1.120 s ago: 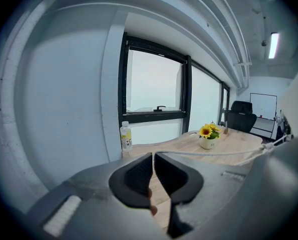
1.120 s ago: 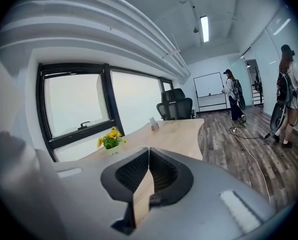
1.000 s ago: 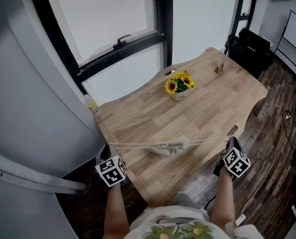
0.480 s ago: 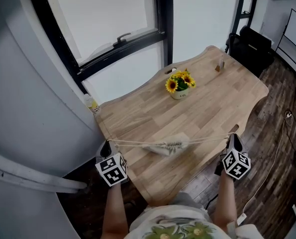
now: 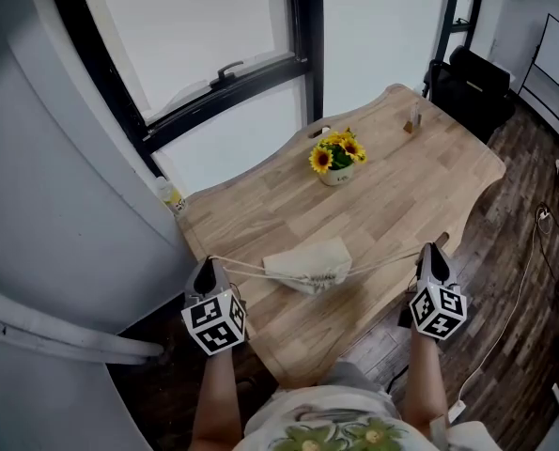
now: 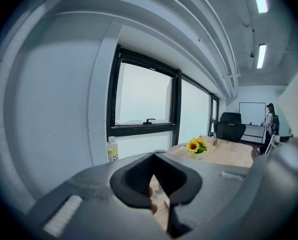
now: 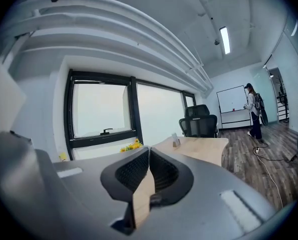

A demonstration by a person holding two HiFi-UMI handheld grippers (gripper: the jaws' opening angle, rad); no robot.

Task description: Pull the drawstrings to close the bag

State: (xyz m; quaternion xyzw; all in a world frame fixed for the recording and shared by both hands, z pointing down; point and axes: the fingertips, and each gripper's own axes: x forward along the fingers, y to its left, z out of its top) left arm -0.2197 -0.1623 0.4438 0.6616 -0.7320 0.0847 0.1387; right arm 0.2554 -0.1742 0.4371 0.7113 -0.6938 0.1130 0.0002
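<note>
**A:** Claws first: what have they got?

**B:** Both sit at the near edge of the counter, one on each side of the person. The left claw is pinched right down. A cord runs straight into its tips, so I take it as clamped on its end of the drawstrings. The right claw has just been closing its jaws, and they stand together now. The other cord leads to its tips the same way, though its own camera shows no cord clearly between the pads.

**A:** And the bag?

**B:** The bag lies on the counter between the two claws, a little beyond them, with its mouth toward the person. A cord slopes from each claw down to that mouth, which looks bunched and puckered.

**A:** So which step is this?

**B:** The pull itself, and late in it, I would judge. The mouth seems mostly gathered, but I cannot tell whether a gap remains.

**A:** What does the next move need?

**B:** Firm grips on both cords, and the claws drawn apart evenly, the left one outward to the left and the right one to the right. The cloth looks light, so an uneven tug would probably drag the bag sideways.

**A:** Anything beyond in the way?

**B:** No. The sunflower pot stands farther back, well apart from the bag.
</note>
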